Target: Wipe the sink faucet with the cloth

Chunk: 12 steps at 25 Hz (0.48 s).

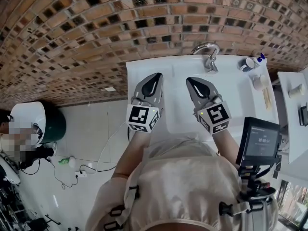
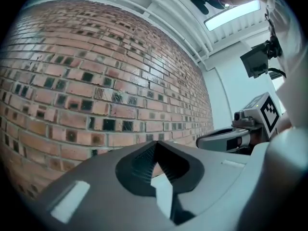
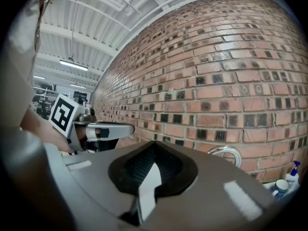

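Head view: the left hand-held gripper [image 1: 157, 76] and the right hand-held gripper [image 1: 190, 80] are held side by side, near each other but apart, above the white counter [image 1: 137, 73] and its sink [image 1: 231, 100]. Both point toward the brick wall [image 1: 96, 32].

Left gripper view: the jaws are closed, their ribbed pads [image 2: 144, 160] meeting at the tip with nothing between them.

Right gripper view: the jaws are likewise closed and empty.

The curved chrome faucet [image 1: 207, 52] stands at the back edge of the sink against the wall. It lies beyond the right hand-held gripper and slightly to its right, and neither tool touches it.

A blue-capped bottle [image 1: 260, 59] and a cup [image 1: 248, 64] stand on the counter to the right of the faucet. A small screen [image 1: 260, 141] is mounted at the person's right.
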Motion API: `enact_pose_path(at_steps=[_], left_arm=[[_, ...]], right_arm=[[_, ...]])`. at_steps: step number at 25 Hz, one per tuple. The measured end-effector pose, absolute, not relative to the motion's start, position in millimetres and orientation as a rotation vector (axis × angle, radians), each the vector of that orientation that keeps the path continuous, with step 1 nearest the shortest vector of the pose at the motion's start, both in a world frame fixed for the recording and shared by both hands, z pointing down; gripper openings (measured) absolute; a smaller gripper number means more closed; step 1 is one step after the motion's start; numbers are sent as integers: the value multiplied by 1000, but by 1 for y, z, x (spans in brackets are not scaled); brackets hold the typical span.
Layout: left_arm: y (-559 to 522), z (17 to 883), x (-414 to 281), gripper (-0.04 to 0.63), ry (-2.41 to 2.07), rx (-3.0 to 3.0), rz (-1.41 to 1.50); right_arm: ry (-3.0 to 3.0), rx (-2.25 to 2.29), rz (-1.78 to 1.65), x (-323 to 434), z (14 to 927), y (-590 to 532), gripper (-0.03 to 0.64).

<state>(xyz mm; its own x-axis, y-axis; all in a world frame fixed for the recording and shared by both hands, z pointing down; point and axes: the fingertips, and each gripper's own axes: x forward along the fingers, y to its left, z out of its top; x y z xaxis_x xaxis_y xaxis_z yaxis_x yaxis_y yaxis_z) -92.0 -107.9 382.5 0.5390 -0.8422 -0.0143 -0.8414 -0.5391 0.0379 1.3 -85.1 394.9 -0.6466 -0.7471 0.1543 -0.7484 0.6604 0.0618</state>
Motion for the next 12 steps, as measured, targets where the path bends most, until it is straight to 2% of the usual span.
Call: enact_pose_path(at_steps=[12], left_arm=[[-114, 389, -74, 3, -1395, 2750, 47]], right_arm=[[-2702, 1257, 7, 4, 389, -91, -11]])
